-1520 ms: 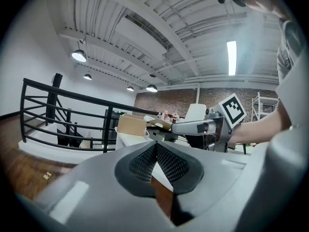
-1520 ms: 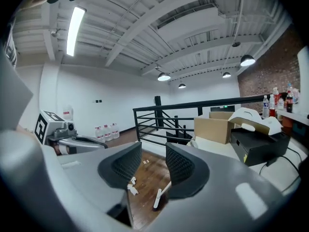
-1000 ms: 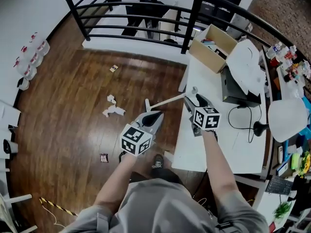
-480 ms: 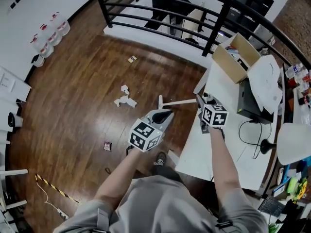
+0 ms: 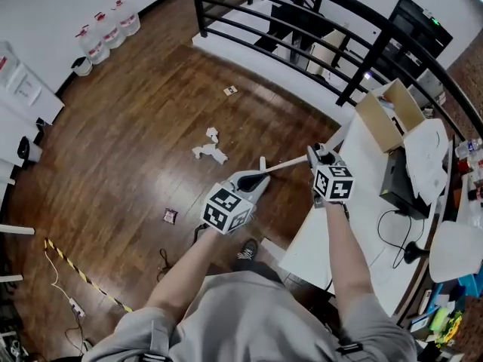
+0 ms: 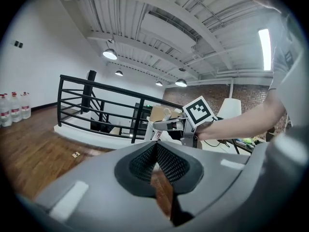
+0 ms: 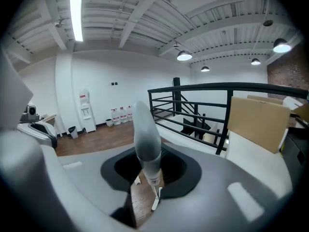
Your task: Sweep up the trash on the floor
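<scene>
Head view, wooden floor: the trash is spread over it, far of the person and to the left. As I judge it, none is gathered yet.
Risk at white table: its corner stands just right of the right gripper. A wide backswing could knock that corner or the cardboard box on the far end.
Risk at long white handle: it is held at its grey top end alone, a long lever for one grip. It may twist or slip once the sweeping end drags. That end is hidden behind the left gripper, so I cannot tell broom from dustpan.
Risk at crumpled white paper: light, lying just far-left of the handle. A fast stroke would likely scatter it.
Risk at small wrapper and paper scrap: well apart from the paper, one near-left and one far, so easily missed.
Right arm pose: stretched forward, gripper tilted a little down. Its jaws have just been closing and now clamp the grey handle end between them.
Left arm pose: bent, gripper aimed forward and slightly down beside the handle's lower part. Its jaws are pressed together with nothing between them.
</scene>
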`<state>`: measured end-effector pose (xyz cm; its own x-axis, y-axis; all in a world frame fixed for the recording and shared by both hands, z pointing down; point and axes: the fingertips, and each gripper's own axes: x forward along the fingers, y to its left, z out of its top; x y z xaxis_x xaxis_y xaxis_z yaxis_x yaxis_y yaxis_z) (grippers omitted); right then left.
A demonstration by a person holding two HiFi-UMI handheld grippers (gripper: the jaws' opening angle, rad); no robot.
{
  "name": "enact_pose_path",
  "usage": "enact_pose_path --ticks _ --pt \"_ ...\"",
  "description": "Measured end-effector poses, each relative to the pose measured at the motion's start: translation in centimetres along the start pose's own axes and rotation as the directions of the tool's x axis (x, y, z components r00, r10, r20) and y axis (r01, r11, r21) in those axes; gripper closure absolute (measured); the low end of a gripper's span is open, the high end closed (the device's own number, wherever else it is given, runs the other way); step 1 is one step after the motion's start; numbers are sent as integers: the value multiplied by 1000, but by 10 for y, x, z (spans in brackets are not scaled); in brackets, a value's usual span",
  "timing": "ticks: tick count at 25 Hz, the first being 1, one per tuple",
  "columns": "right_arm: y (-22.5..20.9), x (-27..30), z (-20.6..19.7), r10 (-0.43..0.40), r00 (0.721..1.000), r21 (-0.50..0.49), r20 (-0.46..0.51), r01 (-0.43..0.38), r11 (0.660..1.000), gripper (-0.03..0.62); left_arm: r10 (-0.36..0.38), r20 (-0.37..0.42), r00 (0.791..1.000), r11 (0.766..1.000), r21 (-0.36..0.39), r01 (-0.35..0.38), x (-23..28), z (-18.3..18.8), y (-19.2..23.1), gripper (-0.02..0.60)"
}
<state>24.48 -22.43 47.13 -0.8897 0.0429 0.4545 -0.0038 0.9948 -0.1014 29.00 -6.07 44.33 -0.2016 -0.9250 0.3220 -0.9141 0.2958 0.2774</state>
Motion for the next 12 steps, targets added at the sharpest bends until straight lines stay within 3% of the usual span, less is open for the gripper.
enact_pose_path --ticks 7,12 --pt "74 -10 33 106 994 -111 27 -102 989 514 51 3 999 998 -30 -51 -49 -22 15 577" --pt "144 -48 67 217 974 -177 63 -203 963 516 36 -38 999 997 -61 -38 -79 -51 14 577"
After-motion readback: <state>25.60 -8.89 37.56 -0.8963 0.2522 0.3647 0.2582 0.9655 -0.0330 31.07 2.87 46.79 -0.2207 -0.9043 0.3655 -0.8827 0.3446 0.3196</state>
